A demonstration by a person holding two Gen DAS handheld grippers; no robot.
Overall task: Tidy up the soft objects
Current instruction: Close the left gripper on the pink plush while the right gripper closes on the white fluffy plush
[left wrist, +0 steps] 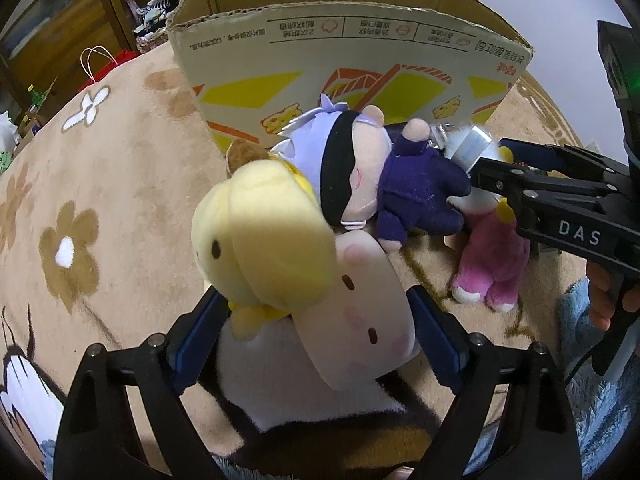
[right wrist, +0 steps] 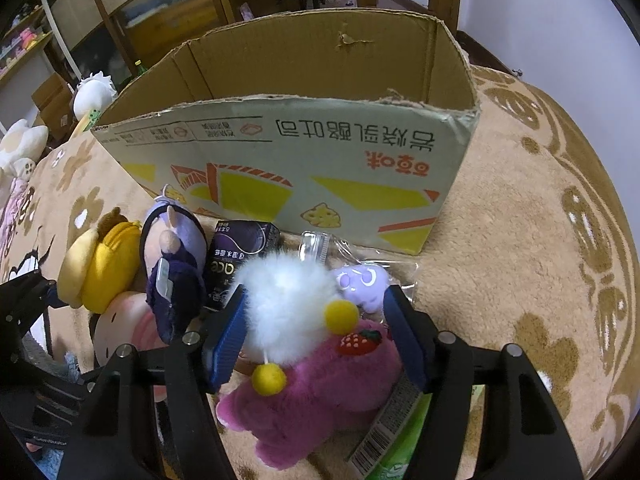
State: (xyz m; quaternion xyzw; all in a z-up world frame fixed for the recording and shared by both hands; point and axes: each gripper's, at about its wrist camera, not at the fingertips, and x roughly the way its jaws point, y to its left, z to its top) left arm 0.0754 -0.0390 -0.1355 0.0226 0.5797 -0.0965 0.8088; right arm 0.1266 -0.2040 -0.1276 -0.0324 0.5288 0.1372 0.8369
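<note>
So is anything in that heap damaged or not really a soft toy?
Yes. The cardboard box has ragged, torn top edges and a small puncture in its far wall. A dark carton and a clear plastic packet lie among the plush toys on the blanket, and a green package sits under the pink plush; none is soft.

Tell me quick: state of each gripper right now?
Left gripper: closing around the pink-and-cream plush; contact with its pads cannot be told.
Right gripper: closing around the white fluffy toy on the pink plush bear; firm hold cannot be told.

Both hand-held grippers [left wrist: 316, 344] [right wrist: 316, 340] downward, agape
</note>
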